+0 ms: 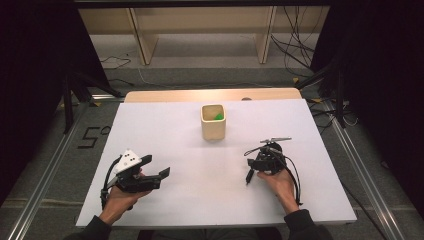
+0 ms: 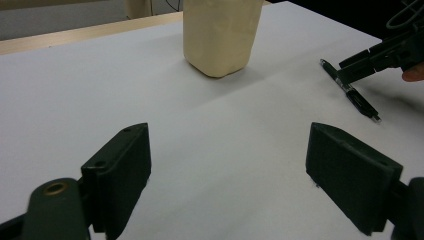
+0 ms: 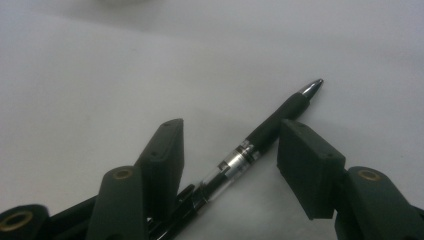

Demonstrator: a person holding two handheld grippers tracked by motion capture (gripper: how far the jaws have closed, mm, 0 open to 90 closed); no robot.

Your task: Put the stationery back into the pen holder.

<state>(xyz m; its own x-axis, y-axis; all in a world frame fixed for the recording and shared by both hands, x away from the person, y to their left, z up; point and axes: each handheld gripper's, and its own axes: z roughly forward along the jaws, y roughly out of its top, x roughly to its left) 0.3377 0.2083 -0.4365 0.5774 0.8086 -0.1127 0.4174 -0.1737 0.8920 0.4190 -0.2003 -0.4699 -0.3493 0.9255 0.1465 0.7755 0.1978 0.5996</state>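
I count one pen (image 3: 260, 140), one cup (image 1: 213, 121) holding one green bit (image 1: 219, 116), and my two grippers.

glossy plastic pen (image 3: 260, 145), matt cream cup (image 1: 213, 122), matt white table (image 1: 200, 200)

A black pen (image 3: 260, 140) lies slantwise on the white table (image 3: 100, 75) between the right gripper (image 3: 227, 147)'s parted jaws, untouched by its right-hand pad.

Pen (image 1: 248, 175) on table (image 1: 165, 125), R of center; cup (image 1: 213, 122) behind.
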